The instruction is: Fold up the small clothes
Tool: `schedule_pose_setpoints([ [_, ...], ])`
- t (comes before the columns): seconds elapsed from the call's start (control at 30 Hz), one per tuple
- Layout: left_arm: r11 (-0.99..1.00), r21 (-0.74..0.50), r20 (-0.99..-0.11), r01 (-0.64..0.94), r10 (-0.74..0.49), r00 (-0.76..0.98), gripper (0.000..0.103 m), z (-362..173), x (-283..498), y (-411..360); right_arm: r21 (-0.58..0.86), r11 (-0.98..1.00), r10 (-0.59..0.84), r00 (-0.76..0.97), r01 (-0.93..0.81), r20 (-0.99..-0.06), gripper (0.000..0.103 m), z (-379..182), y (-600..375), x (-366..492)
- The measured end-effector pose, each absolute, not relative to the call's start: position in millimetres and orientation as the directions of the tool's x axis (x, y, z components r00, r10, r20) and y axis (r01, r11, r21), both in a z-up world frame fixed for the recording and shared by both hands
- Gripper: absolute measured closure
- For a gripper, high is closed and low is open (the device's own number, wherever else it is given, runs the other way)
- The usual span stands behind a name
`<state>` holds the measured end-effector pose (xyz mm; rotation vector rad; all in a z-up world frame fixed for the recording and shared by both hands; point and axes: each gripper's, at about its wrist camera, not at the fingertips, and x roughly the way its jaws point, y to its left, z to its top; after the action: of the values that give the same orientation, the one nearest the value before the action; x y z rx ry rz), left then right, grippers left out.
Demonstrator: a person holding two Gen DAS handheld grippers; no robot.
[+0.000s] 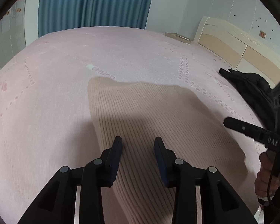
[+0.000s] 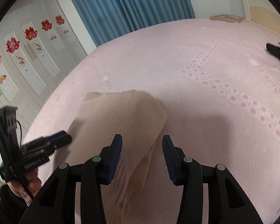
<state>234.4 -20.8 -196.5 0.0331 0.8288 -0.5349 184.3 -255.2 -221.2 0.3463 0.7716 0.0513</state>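
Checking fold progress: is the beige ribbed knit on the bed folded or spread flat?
Folded, at least partly: the beige ribbed knit shows a doubled layer along its right edge on the pink bedspread.

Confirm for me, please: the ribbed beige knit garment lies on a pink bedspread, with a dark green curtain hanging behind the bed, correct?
Not quite. The curtain is blue, not dark green; both wrist views show it. The rest holds: the ribbed beige knit garment lies on the pink bedspread.
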Motion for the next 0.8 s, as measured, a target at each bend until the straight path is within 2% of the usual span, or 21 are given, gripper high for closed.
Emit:
schedule_pose_setpoints([
  [0.1,0.869,-0.172,-0.706,0.463,-0.437,0.557,0.067,-198,224,-18,0.334,0.939,0.185,0.705,0.078,-0.684,0.059,-226,-248,186],
  [0.2,0.87,-0.22,-0.701,0.44,-0.455,0.549,0.067,-200,226,-11,0.325,0.941,0.178,0.681,0.093,-0.711,0.059,-237,-242,201],
  [0.23,0.87,-0.236,-0.7,0.434,-0.462,0.544,0.067,-201,228,-9,0.336,0.936,0.185,0.671,0.101,-0.718,0.062,-241,-241,207],
  [0.3,0.868,-0.25,-0.7,0.429,-0.468,0.54,0.067,-202,230,-8,0.36,0.929,0.21,0.678,0.086,-0.705,0.075,-243,-240,213],
  [0.33,0.868,-0.251,-0.7,0.429,-0.469,0.539,0.067,-202,230,-7,0.349,0.935,0.213,0.686,0.063,-0.696,0.092,-240,-238,214],
  [0.37,0.867,-0.254,-0.7,0.428,-0.47,0.537,0.067,-202,230,-7,0.336,0.941,0.217,0.712,0.028,-0.668,0.093,-233,-236,210],
  [0.43,0.865,-0.269,-0.698,0.423,-0.478,0.534,0.067,-202,229,-6,0.392,0.92,0.25,0.769,0.0,-0.588,0.093,-225,-247,198],
  [0.5,0.865,-0.28,-0.697,0.416,-0.481,0.531,0.067,-203,230,-7,0.397,0.917,0.235,0.748,0.041,-0.621,0.093,-235,-252,199],
  [0.57,0.867,-0.279,-0.698,0.413,-0.478,0.533,0.067,-204,228,-8,0.311,0.946,0.168,0.692,0.086,-0.702,0.092,-256,-245,206],
  [0.6,0.872,-0.269,-0.702,0.408,-0.468,0.537,0.067,-204,227,-10,0.288,0.953,0.147,0.695,0.091,-0.704,0.09,-257,-243,204],
  [0.67,0.878,-0.258,-0.708,0.403,-0.456,0.54,0.067,-204,226,-9,0.263,0.958,0.112,0.704,0.11,-0.701,0.077,-245,-240,197],
  [0.8,0.88,-0.278,-0.709,0.386,-0.459,0.536,0.067,-203,223,-5,0.263,0.96,0.112,0.734,0.094,-0.67,0.075,-219,-233,177],
])
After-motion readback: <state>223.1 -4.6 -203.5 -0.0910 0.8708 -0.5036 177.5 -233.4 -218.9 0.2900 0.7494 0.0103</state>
